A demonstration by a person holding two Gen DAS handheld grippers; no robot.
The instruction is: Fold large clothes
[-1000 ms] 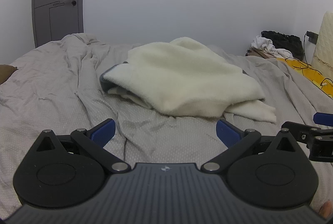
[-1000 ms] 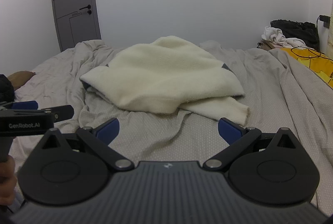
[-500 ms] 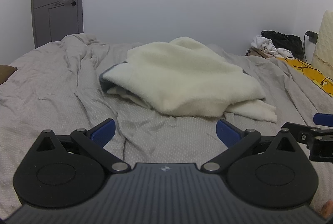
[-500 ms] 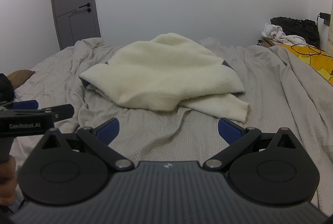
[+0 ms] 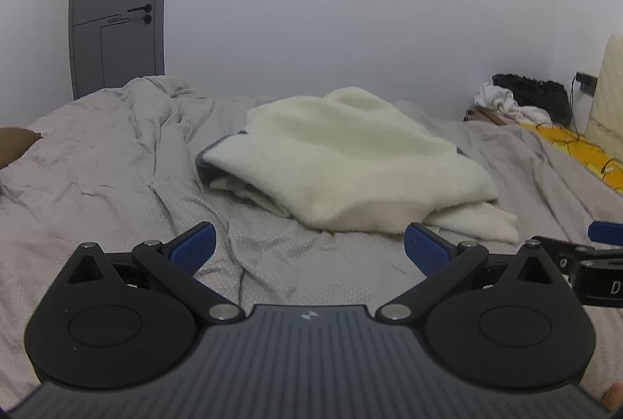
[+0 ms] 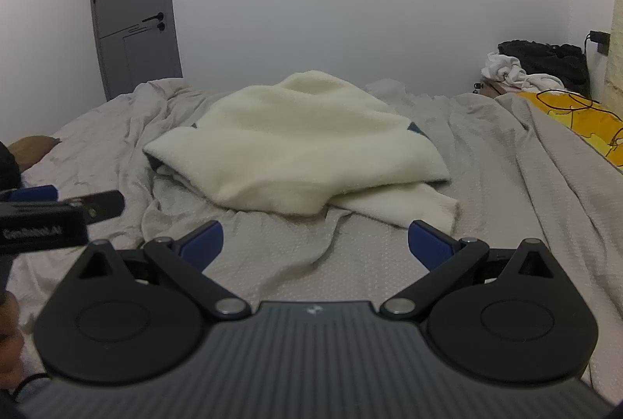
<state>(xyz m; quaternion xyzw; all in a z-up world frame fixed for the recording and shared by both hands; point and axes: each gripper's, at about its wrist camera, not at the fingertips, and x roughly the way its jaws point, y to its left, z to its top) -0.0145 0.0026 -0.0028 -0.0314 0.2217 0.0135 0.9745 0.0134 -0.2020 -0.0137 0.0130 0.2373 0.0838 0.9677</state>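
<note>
A cream fleece garment [image 5: 342, 158] [image 6: 300, 150] with a dark blue-grey lining lies crumpled in the middle of a grey bed sheet [image 5: 117, 166]. One cream sleeve [image 6: 409, 205] sticks out at its near right. My left gripper [image 5: 309, 245] hovers open just short of the garment's near edge, nothing between its blue pads [image 5: 194, 247]. My right gripper [image 6: 315, 243] is also open and empty, facing the sleeve and the near hem. Each gripper shows at the edge of the other's view.
The wrinkled sheet [image 6: 525, 185] covers the whole bed. A yellow cloth with a black cable [image 6: 580, 119] lies at the right edge. A dark bag and white clothes [image 6: 537, 64] sit in the far right corner. A grey door [image 5: 117, 2] stands at the far left.
Both grippers have crept slightly forward toward the garment, which now looks a little closer. Both stay open; the garment has not moved.
</note>
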